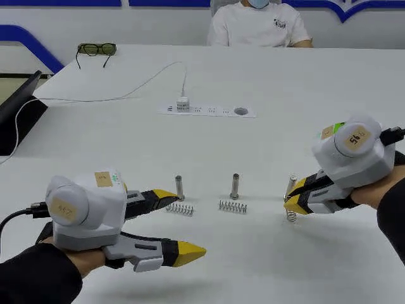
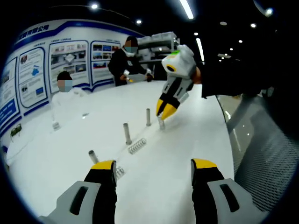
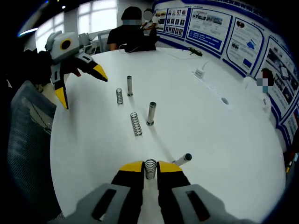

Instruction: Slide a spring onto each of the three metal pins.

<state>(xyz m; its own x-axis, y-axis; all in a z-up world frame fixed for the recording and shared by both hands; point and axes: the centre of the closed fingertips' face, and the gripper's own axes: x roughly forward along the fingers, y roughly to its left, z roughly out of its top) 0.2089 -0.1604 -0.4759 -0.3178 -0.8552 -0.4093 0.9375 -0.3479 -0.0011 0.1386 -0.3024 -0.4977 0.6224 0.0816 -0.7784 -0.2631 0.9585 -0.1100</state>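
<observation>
right tongs (image 3: 150, 165) clenched on spring (image 1: 291, 216), axis upright | left tongs (image 2: 153, 169) released | loose springs (image 1: 232, 206) lying flat

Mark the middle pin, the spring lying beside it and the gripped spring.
middle pin (image 1: 235, 185), head view, mid shaft.
spring beside it (image 1: 233, 206), head view, middle coils.
gripped spring (image 3: 150, 169), right gripper view, top coils.

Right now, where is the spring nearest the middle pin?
In the head view the spring lies on the table just in front of the middle pin, right of another loose spring.
</observation>
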